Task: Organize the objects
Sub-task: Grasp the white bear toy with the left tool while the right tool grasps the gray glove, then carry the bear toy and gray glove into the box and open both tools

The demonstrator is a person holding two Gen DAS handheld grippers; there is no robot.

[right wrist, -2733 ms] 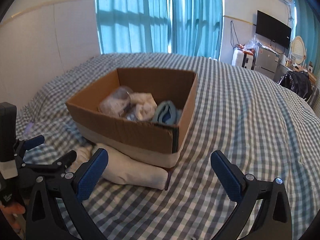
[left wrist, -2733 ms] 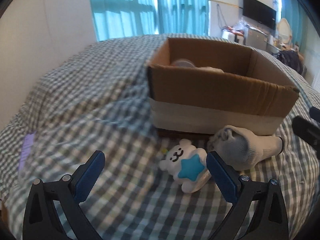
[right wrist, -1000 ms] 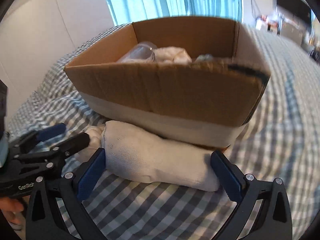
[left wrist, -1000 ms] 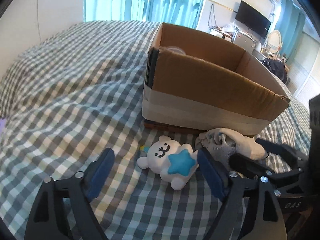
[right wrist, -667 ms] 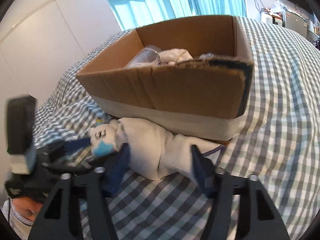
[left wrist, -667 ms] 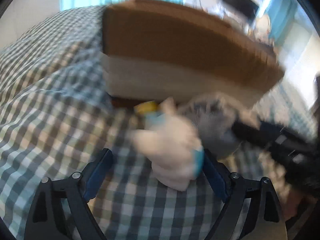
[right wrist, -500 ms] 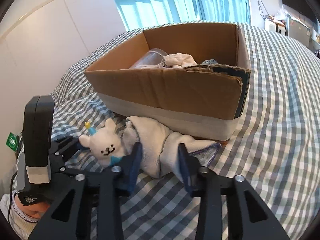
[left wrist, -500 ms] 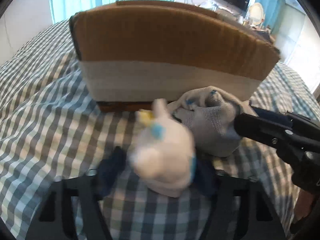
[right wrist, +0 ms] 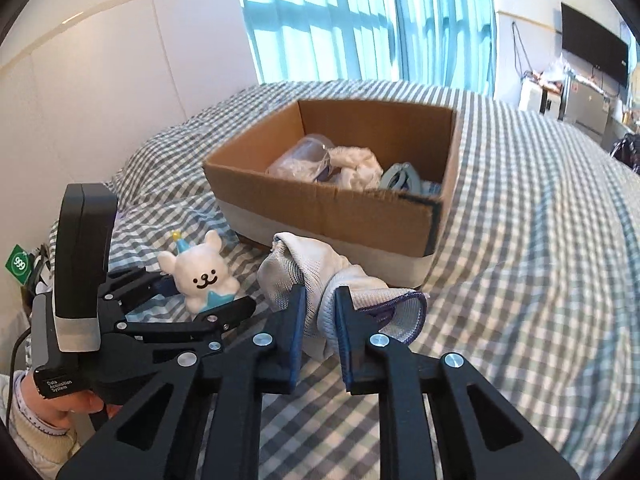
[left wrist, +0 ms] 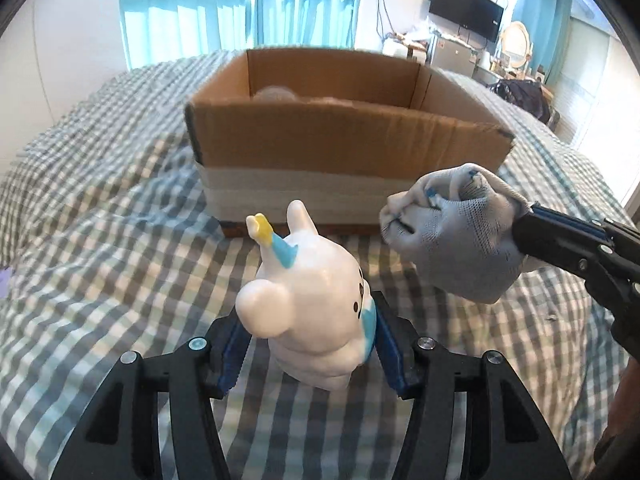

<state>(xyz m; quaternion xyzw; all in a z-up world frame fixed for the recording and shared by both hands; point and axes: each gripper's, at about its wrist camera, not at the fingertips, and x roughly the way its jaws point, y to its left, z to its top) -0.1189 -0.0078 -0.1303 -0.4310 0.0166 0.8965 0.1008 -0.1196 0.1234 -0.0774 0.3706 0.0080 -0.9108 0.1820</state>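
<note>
My left gripper (left wrist: 310, 338) is shut on a white bear figurine (left wrist: 312, 300) with a blue star and party hat, held above the checked bedspread; it also shows in the right wrist view (right wrist: 204, 276). My right gripper (right wrist: 320, 312) is shut on a bunched white knit glove (right wrist: 316, 276), lifted off the bed; the glove also shows in the left wrist view (left wrist: 456, 236) to the right of the bear. An open cardboard box (left wrist: 348, 140) stands just beyond both, also in the right wrist view (right wrist: 336, 204).
The box holds a clear plastic item (right wrist: 300, 156), white cloth (right wrist: 356, 164) and a grey-blue object (right wrist: 400, 176). The checked bedspread (right wrist: 540, 208) spreads all round. Wall and curtained window lie behind; a TV (left wrist: 466, 10) and furniture stand at the far right.
Both grippers closed, the left on the bear, the right on the glove, and lifted them off the bed. Both views now sit higher and farther back from the box.
</note>
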